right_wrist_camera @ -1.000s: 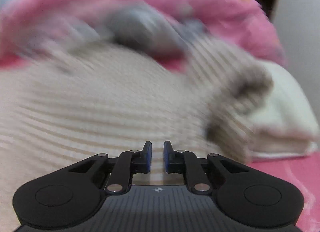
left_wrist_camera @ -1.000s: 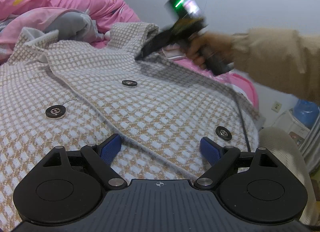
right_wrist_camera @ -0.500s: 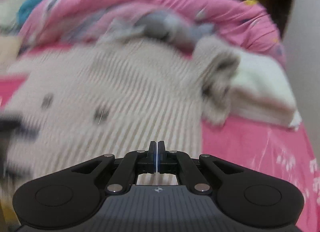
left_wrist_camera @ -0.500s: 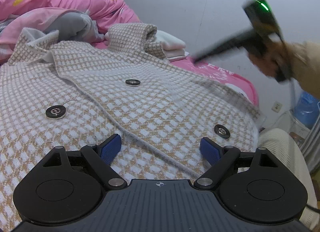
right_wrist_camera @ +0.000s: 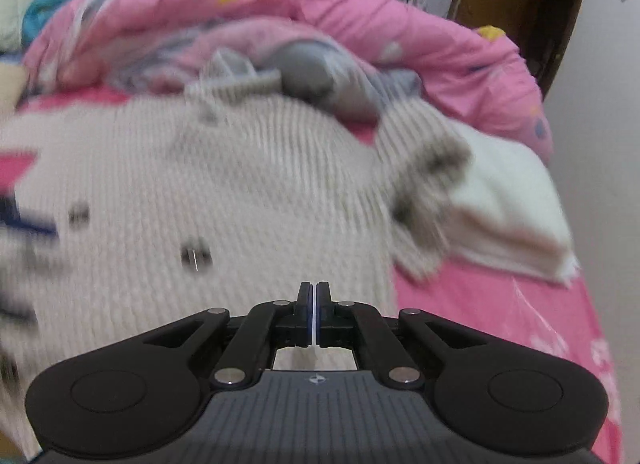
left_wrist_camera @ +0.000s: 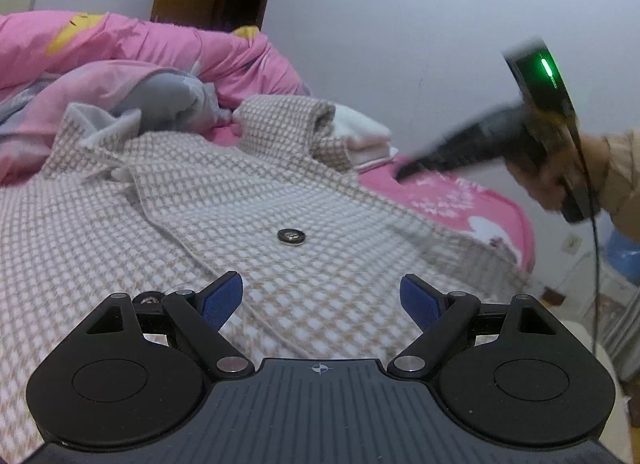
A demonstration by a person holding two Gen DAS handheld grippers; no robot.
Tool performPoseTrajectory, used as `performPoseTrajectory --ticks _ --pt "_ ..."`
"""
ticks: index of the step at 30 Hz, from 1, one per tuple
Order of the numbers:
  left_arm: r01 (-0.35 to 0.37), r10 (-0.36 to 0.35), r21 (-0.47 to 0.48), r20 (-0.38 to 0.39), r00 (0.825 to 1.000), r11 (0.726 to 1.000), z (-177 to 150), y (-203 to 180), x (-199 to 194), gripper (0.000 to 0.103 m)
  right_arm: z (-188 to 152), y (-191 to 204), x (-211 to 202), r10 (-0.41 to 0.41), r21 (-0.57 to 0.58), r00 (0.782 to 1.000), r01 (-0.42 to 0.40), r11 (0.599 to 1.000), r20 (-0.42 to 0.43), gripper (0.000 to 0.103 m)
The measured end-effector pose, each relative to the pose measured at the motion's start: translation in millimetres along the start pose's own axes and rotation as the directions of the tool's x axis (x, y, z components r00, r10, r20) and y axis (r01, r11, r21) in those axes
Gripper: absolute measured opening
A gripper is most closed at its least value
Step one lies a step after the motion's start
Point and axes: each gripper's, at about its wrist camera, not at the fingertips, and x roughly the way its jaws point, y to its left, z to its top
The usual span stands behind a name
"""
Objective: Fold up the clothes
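A beige-and-white checked coat (left_wrist_camera: 224, 200) with dark round buttons (left_wrist_camera: 291, 237) lies spread front-up on the bed, its collar at the far left and a folded sleeve (left_wrist_camera: 288, 124) at the far side. My left gripper (left_wrist_camera: 320, 298) hovers low over the coat front, open, with nothing between its blue pads. In the left wrist view a hand holds my right gripper (left_wrist_camera: 404, 172) above the pink sheet past the coat's right edge. In its own blurred view my right gripper (right_wrist_camera: 314, 296) is shut and empty above the coat (right_wrist_camera: 224, 200).
A pink quilt (left_wrist_camera: 132, 48) with a grey bundle is heaped behind the coat. A stack of folded white cloth (right_wrist_camera: 508, 204) sits beside the sleeve on the pink sheet (right_wrist_camera: 512, 316). A white wall and a brown door frame stand behind; a blue water bottle stands at the far right.
The right gripper left the sleeve, its jaws went from slightly apart to shut, and it swung away to the right above the sheet. The left gripper rose and tilted up a little.
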Motion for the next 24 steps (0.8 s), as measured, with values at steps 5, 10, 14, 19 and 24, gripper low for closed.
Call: performPoseTrajectory --ticks 5,10,14,19,24 --pt "0.009 -0.017 -0.097 -0.083 0.996 0.995 -19.9 24.5 20.9 0.086 62.6 12.1 73.2 0.080 0.064 0.997 -0.081 0.995 0.011 0.000" --pt "-0.003 -0.003 -0.073 -0.083 0.997 0.997 -21.6 19.2 20.7 0.086 106.6 -2.2 162.1 0.089 0.152 0.995 -0.081 0.985 -0.051 0.000" --pt "0.000 -0.006 -0.071 -0.079 0.997 0.997 -23.2 17.2 20.0 0.086 128.5 -16.3 241.3 0.089 0.210 0.987 -0.060 0.976 -0.130 0.000" --pt "0.006 -0.012 -0.073 -0.074 0.997 0.997 -24.3 16.3 19.1 0.087 145.1 -27.7 293.8 0.060 0.298 0.995 -0.035 0.954 -0.075 0.000" --pt "0.010 -0.015 -0.078 -0.070 0.997 0.997 -24.7 16.7 18.6 0.086 151.1 -26.3 273.8 0.052 0.305 0.998 -0.043 0.951 -0.020 0.000"
